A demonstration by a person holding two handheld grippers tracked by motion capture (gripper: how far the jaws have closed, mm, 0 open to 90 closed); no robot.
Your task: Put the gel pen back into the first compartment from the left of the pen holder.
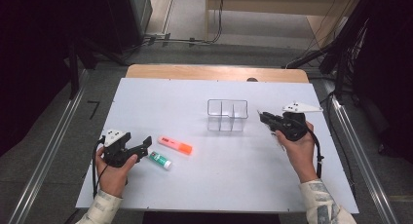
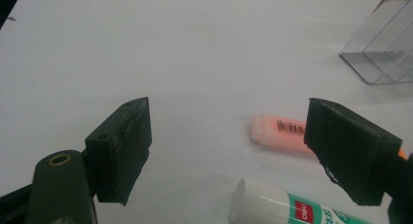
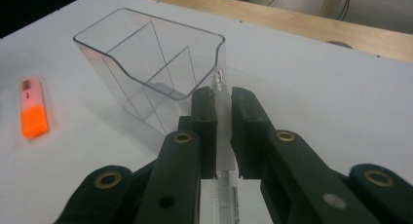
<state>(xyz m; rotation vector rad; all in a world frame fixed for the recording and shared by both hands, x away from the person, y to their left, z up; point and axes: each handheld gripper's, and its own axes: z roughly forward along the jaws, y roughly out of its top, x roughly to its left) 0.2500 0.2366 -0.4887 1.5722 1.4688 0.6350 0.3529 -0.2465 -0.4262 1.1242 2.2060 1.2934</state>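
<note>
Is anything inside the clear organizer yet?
The clear organizer shows three bare compartments through its walls. The pen is outside, clamped in the right gripper. The gripper covers the pen's lower barrel.

- The organiser (image 1: pixel 227 115) stands near the table's (image 1: pixel 195 185) centre.
- The highlighter (image 1: pixel 175 144) lies at its 8 o'clock.
- The glue stick (image 1: pixel 160 160) lies just beside the highlighter, at its 7 o'clock.
- The pen (image 3: pixel 222 131) sits at the organiser's 3 o'clock.
</note>
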